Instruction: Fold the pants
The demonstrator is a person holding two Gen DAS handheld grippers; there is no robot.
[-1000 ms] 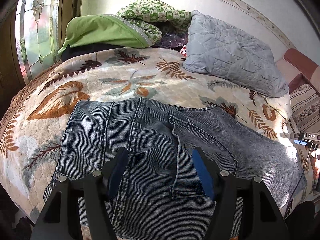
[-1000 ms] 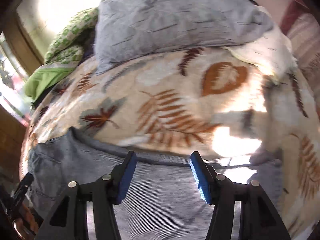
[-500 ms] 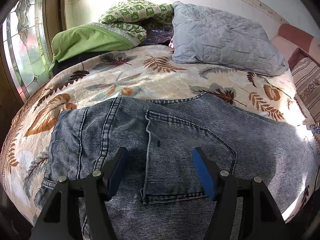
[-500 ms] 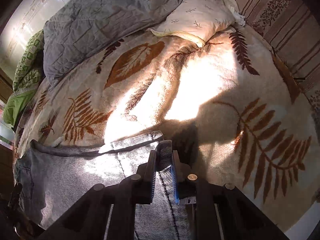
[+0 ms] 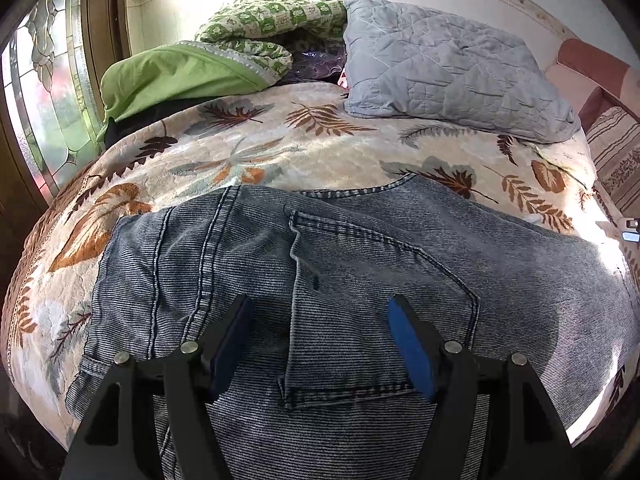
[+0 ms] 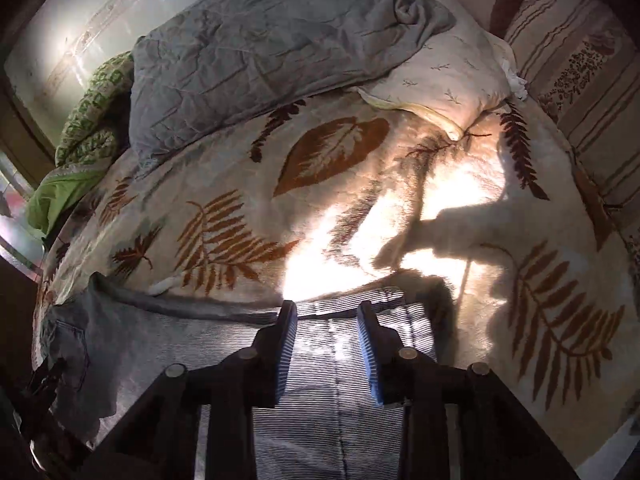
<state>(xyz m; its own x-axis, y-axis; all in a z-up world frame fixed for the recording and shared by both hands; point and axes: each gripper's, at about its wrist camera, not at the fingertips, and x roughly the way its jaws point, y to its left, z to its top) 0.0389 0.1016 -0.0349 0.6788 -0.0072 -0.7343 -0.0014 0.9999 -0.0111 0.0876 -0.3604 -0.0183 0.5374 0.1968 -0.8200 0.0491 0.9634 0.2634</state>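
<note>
Blue-grey jeans (image 5: 360, 260) lie spread flat on the bed, back pocket (image 5: 380, 320) up. My left gripper (image 5: 319, 304) hovers over the seat of the jeans. Its jaws are opening a little, one blue pad either side of the pocket's edge, and nothing is pinched. In the right wrist view the leg end of the jeans (image 6: 332, 400) lies flat with its hem (image 6: 384, 296) in sunlight. My right gripper (image 6: 326, 308) is just above that hem. Its jaws are opening, with the cloth below and between the pads but not gripped.
A leaf-patterned bedspread (image 5: 280, 152) covers the bed. At the head lie a grey quilted pillow (image 5: 440, 80), green bedding (image 5: 180, 76) and a cream pillow (image 6: 440, 80). A striped cushion (image 6: 580, 60) stands on the right, and a glazed window (image 5: 40, 100) is on the left.
The right gripper shut on the leg hem half a second ago and has since let it go; the hem now lies flat. The left gripper shifted over the seat, then held still.
</note>
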